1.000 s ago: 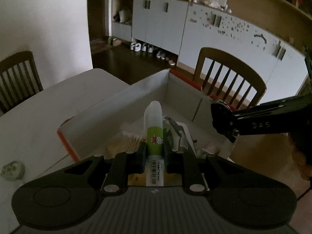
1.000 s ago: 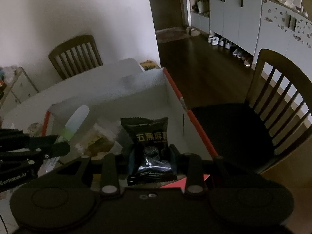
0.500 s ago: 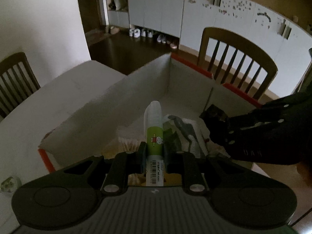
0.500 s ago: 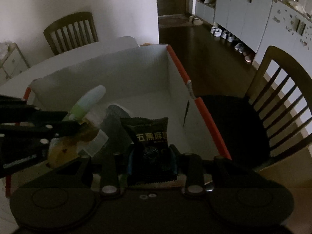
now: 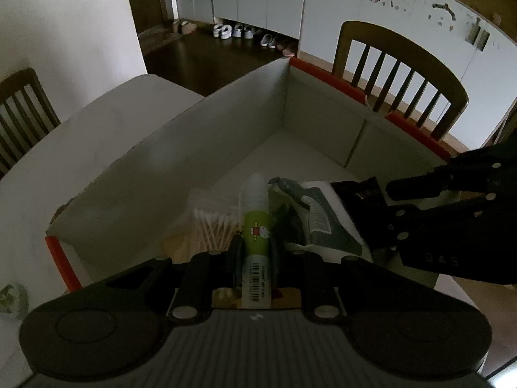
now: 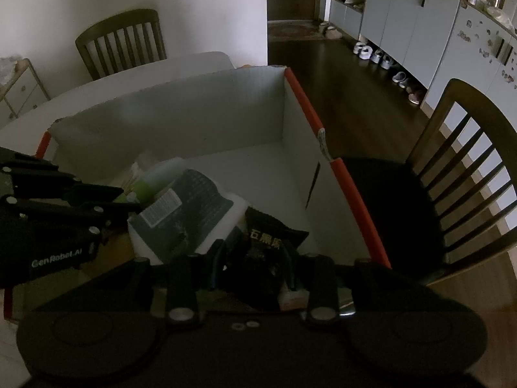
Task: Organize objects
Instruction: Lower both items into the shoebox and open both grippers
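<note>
In the left wrist view, a small pale object (image 5: 13, 297) sits at the far left edge on the white table (image 5: 106, 119), and a wooden chair (image 5: 22, 113) stands at the left edge above it. The white cardboard box (image 5: 200, 142) with orange-red rims fills the centre. Low in its near corner lies a bundle of cotton swabs (image 5: 213, 226). Just right of them the left gripper (image 5: 256, 252) is clamped narrow on a green and white tube (image 5: 257, 226) that points up the frame over the box floor. Right of the tube rests a white pack with a grey-green label (image 5: 320, 223). At the right edge the right gripper (image 5: 429, 213) reaches in, a dark packet at its tip

In the right wrist view, the left gripper (image 6: 126, 199) enters from the left edge beside the same pack (image 6: 187, 213) near the middle. At lower centre the right gripper (image 6: 255, 255) pinches a black snack packet (image 6: 271, 236) with pale printed characters, low inside the box (image 6: 200, 116). A second chair (image 6: 452, 177) stands at the right
</note>
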`<move>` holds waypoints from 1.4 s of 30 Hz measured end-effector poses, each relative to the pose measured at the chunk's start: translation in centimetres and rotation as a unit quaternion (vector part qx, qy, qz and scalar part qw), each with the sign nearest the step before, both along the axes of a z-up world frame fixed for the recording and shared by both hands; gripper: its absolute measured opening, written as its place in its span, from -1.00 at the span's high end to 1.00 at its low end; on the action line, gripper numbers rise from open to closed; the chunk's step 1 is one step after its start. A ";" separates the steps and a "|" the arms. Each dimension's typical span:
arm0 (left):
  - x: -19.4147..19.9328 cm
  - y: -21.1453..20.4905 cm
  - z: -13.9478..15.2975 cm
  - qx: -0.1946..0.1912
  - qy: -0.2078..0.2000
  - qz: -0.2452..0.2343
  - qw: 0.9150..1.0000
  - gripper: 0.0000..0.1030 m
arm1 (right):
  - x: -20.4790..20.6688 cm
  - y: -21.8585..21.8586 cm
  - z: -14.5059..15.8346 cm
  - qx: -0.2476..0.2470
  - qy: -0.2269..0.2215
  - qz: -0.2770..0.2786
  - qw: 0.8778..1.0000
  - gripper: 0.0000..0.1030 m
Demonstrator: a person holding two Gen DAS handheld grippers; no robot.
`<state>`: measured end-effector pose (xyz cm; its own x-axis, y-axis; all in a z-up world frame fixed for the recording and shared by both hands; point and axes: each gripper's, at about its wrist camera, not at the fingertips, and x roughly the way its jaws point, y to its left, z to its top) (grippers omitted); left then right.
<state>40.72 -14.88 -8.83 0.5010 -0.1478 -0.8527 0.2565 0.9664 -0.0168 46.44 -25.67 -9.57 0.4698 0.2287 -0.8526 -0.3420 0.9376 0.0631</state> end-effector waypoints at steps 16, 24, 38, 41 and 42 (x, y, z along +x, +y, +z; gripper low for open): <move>-2.0 0.6 1.4 -0.007 -0.027 0.006 1.000 0.65 | -2.0 -1.7 2.0 0.020 -0.018 -0.011 1.000 0.23; -3.8 1.8 2.9 -0.021 -0.046 0.016 0.999 0.65 | -3.6 -1.8 3.7 0.040 -0.033 0.002 0.999 0.17; -8.3 4.9 6.0 -0.055 -0.081 0.034 0.995 0.65 | -6.3 0.7 6.5 0.060 -0.059 0.035 0.996 -0.05; -9.4 5.9 6.5 -0.061 -0.088 0.039 0.993 0.65 | -7.1 1.7 6.8 0.063 -0.061 0.045 0.995 -0.06; -9.8 6.3 6.7 -0.064 -0.090 0.040 0.993 0.64 | -7.4 2.1 7.0 0.063 -0.062 0.049 0.995 -0.07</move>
